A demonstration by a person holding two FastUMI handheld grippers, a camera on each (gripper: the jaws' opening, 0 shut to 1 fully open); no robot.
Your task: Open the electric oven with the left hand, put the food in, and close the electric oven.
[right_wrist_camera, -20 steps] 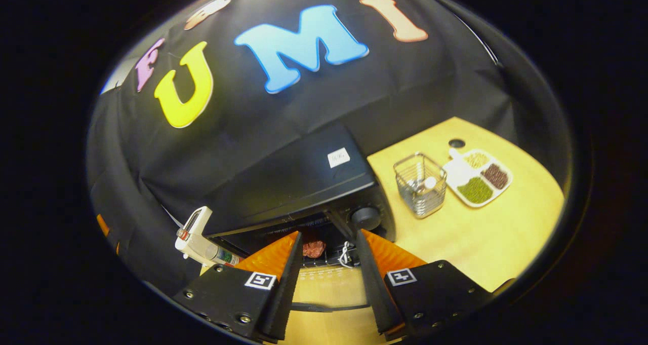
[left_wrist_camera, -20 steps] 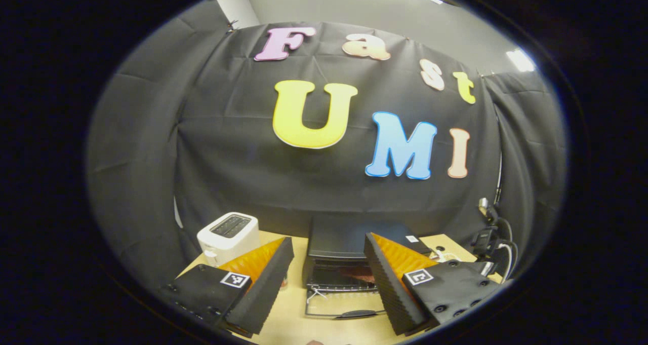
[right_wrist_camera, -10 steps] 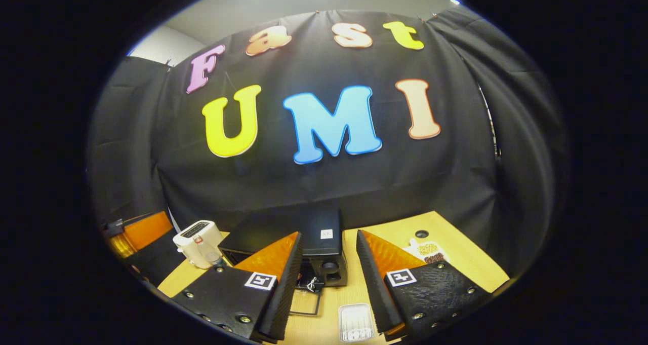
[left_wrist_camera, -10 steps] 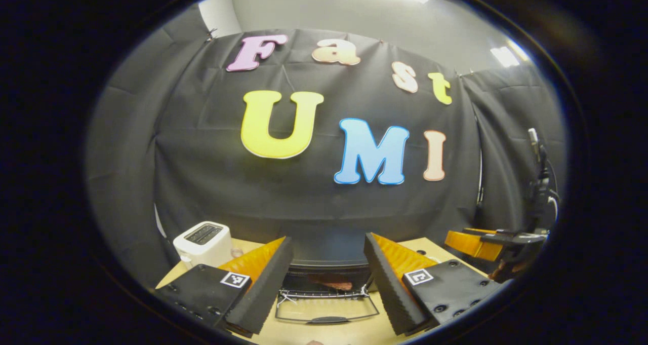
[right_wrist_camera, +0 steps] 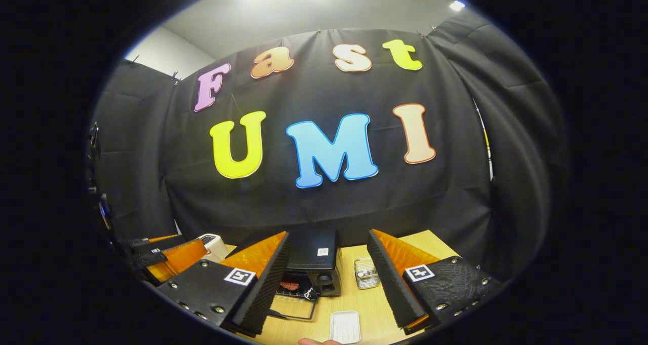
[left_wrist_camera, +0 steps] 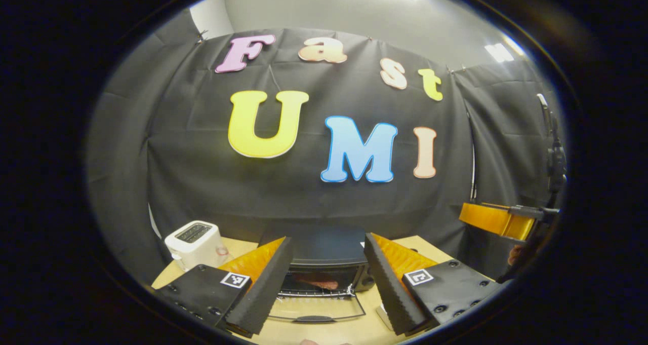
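The black electric oven stands on the wooden table with its glass door folded down flat. A reddish piece of food lies on the rack inside. My left gripper is open and empty, held back from the oven's front. In the right gripper view the oven is small and far, with the food inside and the door down. My right gripper is open and empty too, high above the table. The left gripper shows at that view's left edge, the right gripper at the left gripper view's right.
A white toaster sits left of the oven. Right of the oven stands a wire basket. A white tray lies near the table's front edge. Black cloth walls close in the back and sides.
Both grippers have drawn back and risen from the oven, the right one by a lot. The food stays on the rack and the door stays down.
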